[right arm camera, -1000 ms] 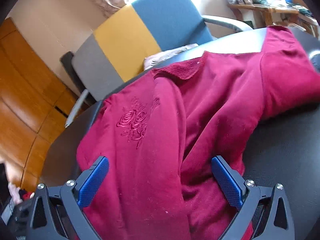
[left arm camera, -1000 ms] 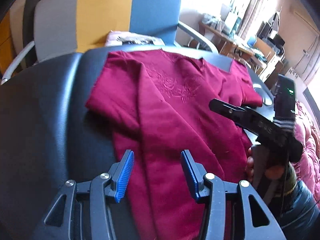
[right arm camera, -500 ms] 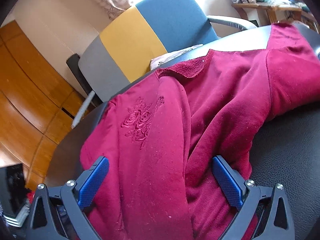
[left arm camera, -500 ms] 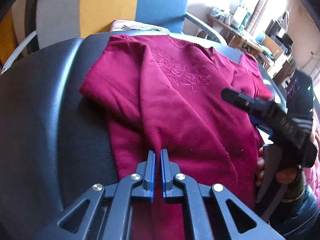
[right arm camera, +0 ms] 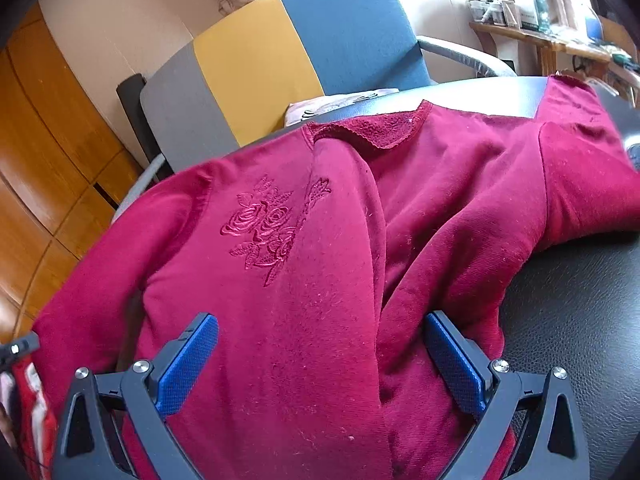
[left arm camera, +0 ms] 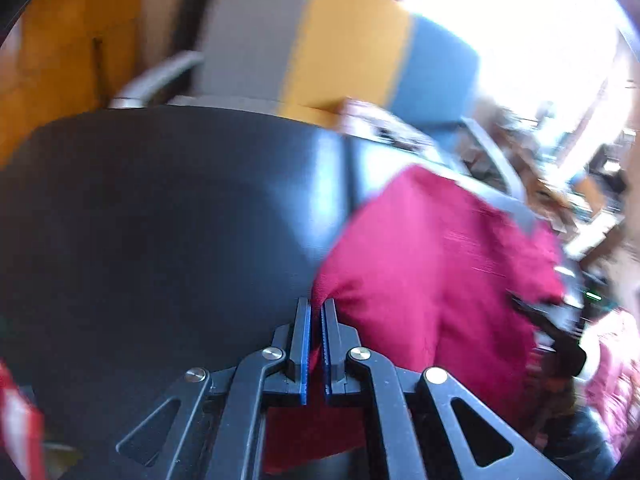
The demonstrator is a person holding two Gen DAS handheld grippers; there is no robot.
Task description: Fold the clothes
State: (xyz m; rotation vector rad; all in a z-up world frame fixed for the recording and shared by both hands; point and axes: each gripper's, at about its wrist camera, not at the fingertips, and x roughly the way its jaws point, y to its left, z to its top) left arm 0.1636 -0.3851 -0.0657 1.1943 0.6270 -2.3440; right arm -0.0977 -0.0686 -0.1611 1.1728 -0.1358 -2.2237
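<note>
A dark red sweater (right arm camera: 320, 240) with an embroidered rose (right arm camera: 272, 232) lies spread on the black leather table (right arm camera: 580, 320), its collar at the far edge. My right gripper (right arm camera: 319, 320) is open, its blue pads wide apart over the sweater's lower body with loose cloth between them. The left wrist view is blurred by motion. There my left gripper (left arm camera: 316, 308) is shut on a pinch of the sweater (left arm camera: 432, 256), whose cloth bunches up from the pads toward the right. The right gripper's black body shows blurred at the right edge (left arm camera: 552, 332).
A chair (right arm camera: 280, 40) with a grey, yellow and blue back stands behind the table. Wooden cabinets (right arm camera: 48, 140) are at the left and a cluttered desk (right arm camera: 552, 36) at the far right. A red-and-white cloth (right arm camera: 28, 400) shows at the lower left.
My left gripper closed on the sweater's cloth, then swung quickly left and slightly up, dragging the cloth with it. The right gripper stayed open and almost still.
</note>
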